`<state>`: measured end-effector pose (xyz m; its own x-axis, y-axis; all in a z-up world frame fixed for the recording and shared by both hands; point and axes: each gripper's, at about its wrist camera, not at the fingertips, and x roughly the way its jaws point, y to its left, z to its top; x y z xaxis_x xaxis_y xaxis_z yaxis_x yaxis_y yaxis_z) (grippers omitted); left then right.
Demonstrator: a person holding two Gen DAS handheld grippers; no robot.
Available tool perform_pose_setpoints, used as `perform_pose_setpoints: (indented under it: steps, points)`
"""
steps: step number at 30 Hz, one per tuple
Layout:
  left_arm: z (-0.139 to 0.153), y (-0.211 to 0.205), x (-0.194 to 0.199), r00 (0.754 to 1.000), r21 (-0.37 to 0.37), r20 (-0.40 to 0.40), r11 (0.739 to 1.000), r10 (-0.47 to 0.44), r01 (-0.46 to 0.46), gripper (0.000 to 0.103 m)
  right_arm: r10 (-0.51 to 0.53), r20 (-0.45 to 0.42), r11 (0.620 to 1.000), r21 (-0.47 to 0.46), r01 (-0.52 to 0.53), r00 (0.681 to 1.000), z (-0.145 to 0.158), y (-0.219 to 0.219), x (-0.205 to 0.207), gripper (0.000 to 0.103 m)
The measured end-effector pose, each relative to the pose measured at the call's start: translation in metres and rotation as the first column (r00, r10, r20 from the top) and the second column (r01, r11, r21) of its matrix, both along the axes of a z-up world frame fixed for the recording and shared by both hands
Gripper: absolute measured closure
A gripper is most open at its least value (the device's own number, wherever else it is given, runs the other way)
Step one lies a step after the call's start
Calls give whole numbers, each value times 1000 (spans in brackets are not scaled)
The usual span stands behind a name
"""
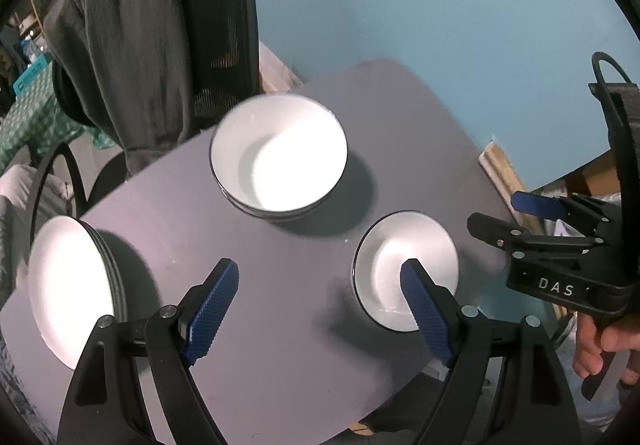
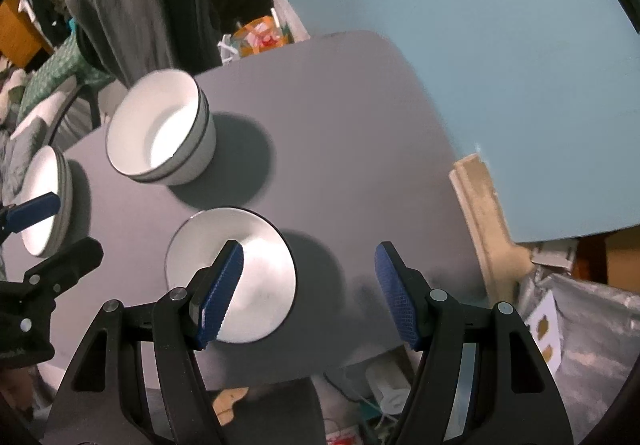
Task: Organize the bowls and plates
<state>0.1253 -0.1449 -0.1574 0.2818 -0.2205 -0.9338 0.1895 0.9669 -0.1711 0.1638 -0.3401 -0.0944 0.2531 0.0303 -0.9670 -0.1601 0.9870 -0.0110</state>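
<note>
The small plate (image 1: 404, 269) lies alone near the right front edge of the grey table (image 1: 280, 325), apart from the 2 stacks: nested bowls (image 1: 280, 153) in the middle toward the far side, and a pile of plates (image 1: 76, 285) at the left edge. It looks like the last loose piece, so the step in hand is probably fetching it to join the pile of plates; the bowls already sit one inside another.

The left gripper (image 1: 320, 309) hangs above the table with its jaws spread wide and nothing between them, its right finger over the small plate. The right gripper (image 2: 308, 293) is likewise spread and empty, its left finger over the same plate. Whether either finger touches it cannot be told.

The next move calls for one gripper to drop to the rim, slide a finger under the edge and pinch; a flat plate on a flat table gives little to catch.

The right wrist view shows the bowls' outer walls and 2 dark rims, confirming 2 bowls, plus clutter under the table; the left wrist view shows the right gripper from outside, held by a hand (image 1: 600, 341), and the chair (image 1: 216, 45) draped with a grey garment (image 1: 120, 45)
</note>
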Motion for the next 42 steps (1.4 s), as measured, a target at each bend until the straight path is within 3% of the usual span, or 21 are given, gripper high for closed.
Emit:
perform_pose_setpoints:
  steps: [10, 28, 33, 35, 42]
  points:
    - [-47, -16, 5, 998, 8, -59, 1000, 0, 1, 19, 29, -58, 999, 26, -27, 998, -54, 3, 6, 36]
    - [-93, -30, 13, 989, -27, -146, 999, 32, -36, 30, 30, -150, 996, 85, -17, 988, -88, -9, 13, 36]
    - [-105, -30, 14, 978, -31, -207, 999, 27, -35, 55, 41, -175, 995, 94, -24, 984, -91, -6, 13, 48]
    - [-106, -29, 13, 977, -33, -213, 999, 31, -39, 56, 42, -193, 995, 100, -23, 980, -93, -6, 11, 58]
    - [-106, -34, 13, 976, -30, -217, 999, 14, -21, 60, 15, -230, 986, 165, 23, 973, -89, -14, 7, 73]
